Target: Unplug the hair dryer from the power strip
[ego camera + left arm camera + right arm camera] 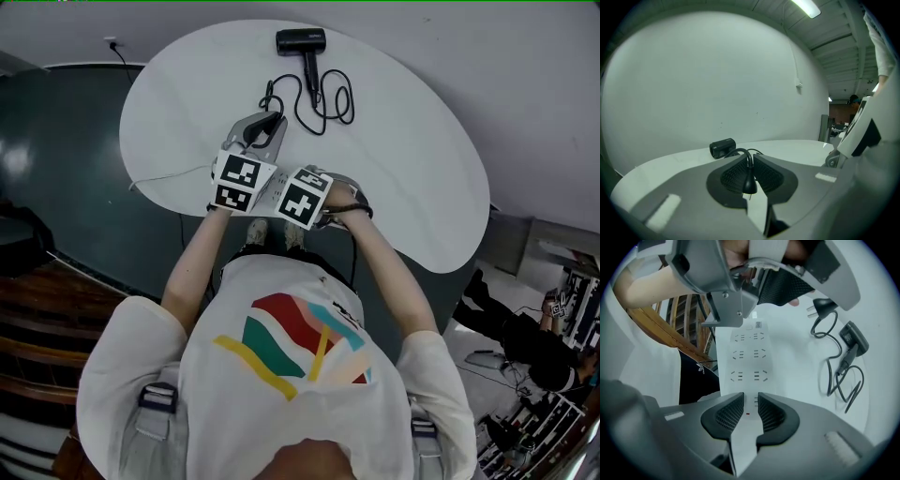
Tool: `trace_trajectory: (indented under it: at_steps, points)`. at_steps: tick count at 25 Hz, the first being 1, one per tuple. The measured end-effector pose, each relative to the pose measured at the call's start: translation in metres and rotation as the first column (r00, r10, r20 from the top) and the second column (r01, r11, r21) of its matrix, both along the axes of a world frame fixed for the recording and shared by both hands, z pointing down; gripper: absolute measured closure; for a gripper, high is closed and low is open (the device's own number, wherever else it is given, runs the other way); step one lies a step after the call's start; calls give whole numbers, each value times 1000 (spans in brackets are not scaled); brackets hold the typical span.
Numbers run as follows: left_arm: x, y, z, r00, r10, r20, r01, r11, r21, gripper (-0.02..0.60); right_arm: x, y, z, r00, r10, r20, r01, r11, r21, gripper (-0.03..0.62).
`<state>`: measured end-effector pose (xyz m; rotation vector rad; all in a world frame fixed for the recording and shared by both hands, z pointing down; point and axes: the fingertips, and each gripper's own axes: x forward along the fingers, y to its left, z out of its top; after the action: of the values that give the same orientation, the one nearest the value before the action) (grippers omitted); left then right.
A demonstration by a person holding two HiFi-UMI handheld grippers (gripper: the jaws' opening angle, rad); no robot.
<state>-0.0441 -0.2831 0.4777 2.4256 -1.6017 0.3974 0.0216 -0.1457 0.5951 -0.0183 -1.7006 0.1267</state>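
White power strip (749, 355) lies flat on the white table (412, 159), with two columns of sockets along it. A small printed label (758, 324) sits at its far end, too small to read. A pale mark on the hair dryer (301, 42) is also too small to read. The only clear print is the black-and-white square patterns on the marker cubes (239, 178). The dryer is matte black with a short barrel and a slim handle. It lies at the table's far edge, well apart from the strip, with its black cord (328, 103) looped loosely beside it. Left tool (751, 158) is closed, its ribbed pads pinching the neck of the black plug (749, 184); the cord arches up and out between the pads. The right gripper view shows what that one hides: the plug is clear of the strip, lifted above the table with its pins bare. Right tool (751, 398) is over the strip's near end. Its jaws stand a narrow gap apart with nothing held between them. A red mark (747, 414) on the strip shows through that gap. Only the head view shows the whole layout: both tools close together at the table's near edge, the person's forearms converging, and a striped graphic on the white shirt (300, 356).
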Motion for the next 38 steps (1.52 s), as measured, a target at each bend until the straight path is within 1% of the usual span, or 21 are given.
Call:
trace_trajectory:
  at_steps: [2,4,8,12,20,22,24,26,27,30,36,38]
  points:
    - [3,1,10,1000,1,3,-1,1000,-30,543,0,-1,0,1000,7,10,-7,1000,3,485]
    - [7,3,26,1000,14,11,-13,997,-82,538,1,-1,0,1000,14,17,-15,1000,5,485]
    - [13,13,56,998,38,41,-31,987,-156,535,0,-1,-1,999,30,27,-30,1000,3,487]
    - [11,23,78,997,39,61,-25,976,-215,534,0,-2,-1,999,40,35,-40,999,6,488]
    - [8,26,83,996,35,79,-15,971,-237,521,0,-2,-3,998,49,44,-49,999,0,490]
    - [7,28,85,992,49,119,-19,971,-237,515,0,-2,-3,998,49,43,-49,999,0,491]
    - [7,29,86,978,79,192,-33,973,-229,499,0,-2,-3,998,48,42,-49,999,2,491]
    - [8,29,88,967,104,235,-49,972,-230,489,0,-3,-3,998,49,43,-49,999,4,491]
    - [8,28,89,965,112,236,-54,969,-240,472,0,-3,-3,998,49,44,-49,999,5,491]
    - [9,27,94,971,119,208,-58,960,-275,413,0,-4,-3,998,52,45,-52,999,4,491]
    - [7,29,93,974,104,204,-47,962,-268,401,0,-4,-3,997,54,48,-55,998,14,491]
    - [5,31,92,977,93,192,-40,964,-263,389,-1,-3,-3,997,54,48,-55,998,18,491]
